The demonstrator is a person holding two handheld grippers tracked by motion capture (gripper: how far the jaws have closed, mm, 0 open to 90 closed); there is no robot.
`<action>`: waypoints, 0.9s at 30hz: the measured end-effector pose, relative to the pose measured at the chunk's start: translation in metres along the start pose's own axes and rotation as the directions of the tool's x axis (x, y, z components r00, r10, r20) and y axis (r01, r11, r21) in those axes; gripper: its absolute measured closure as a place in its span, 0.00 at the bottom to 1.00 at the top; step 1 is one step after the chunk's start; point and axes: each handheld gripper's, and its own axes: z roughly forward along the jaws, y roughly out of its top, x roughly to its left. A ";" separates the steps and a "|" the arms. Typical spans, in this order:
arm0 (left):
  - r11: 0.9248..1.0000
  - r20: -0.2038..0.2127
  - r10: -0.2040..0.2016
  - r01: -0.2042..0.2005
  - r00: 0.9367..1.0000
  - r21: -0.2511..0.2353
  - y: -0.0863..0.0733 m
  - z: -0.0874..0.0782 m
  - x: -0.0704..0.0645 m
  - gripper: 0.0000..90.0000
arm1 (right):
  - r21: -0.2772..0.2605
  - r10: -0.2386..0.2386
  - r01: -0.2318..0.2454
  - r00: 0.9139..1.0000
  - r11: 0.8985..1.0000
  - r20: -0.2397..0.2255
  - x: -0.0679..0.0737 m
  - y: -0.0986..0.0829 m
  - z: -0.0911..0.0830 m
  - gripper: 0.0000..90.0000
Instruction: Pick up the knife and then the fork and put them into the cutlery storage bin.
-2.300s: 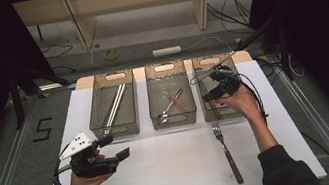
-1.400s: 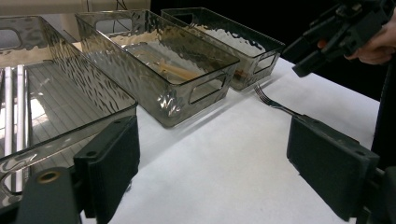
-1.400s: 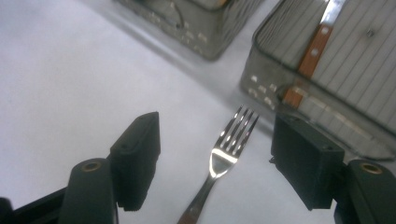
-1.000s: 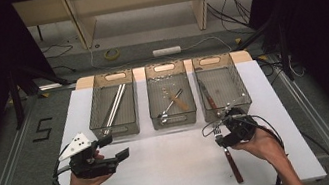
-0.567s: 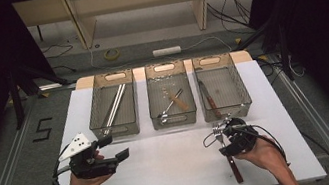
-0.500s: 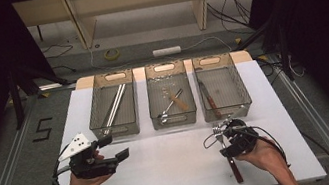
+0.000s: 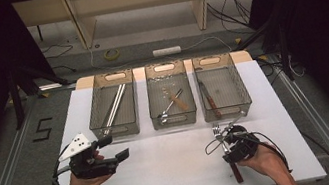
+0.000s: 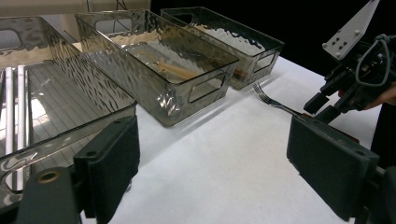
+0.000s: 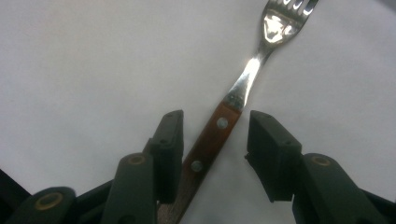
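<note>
1. White table carries 3 clear bins along its far edge, with dark floor around it.
2. Left of the fork, the left gripper is held above the table, jaws wide apart on nothing.
3. A fork with a wooden handle lies flat just before the right bin, long axis near to far, tines pointing at that bin.
4. Over the fork's handle, the right gripper has its jaws narrowly parted either side, not clamped.

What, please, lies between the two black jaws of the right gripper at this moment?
In the right gripper view, the brown riveted wooden handle of the steel fork lies between the open jaws of the right gripper, flat on the white table.
</note>
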 end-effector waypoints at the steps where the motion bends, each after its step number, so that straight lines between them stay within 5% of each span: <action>1: 1.000 -0.001 0.000 0.000 1.000 0.000 0.000 0.000 0.000 0.19 | 0.009 0.000 0.000 1.000 1.000 0.006 0.001 0.000 0.001 0.64; 27: 1.000 -0.003 0.006 -0.006 1.000 0.003 -0.001 -0.001 0.000 0.19 | 0.029 -0.029 0.027 0.998 0.999 0.064 0.005 0.000 0.007 0.79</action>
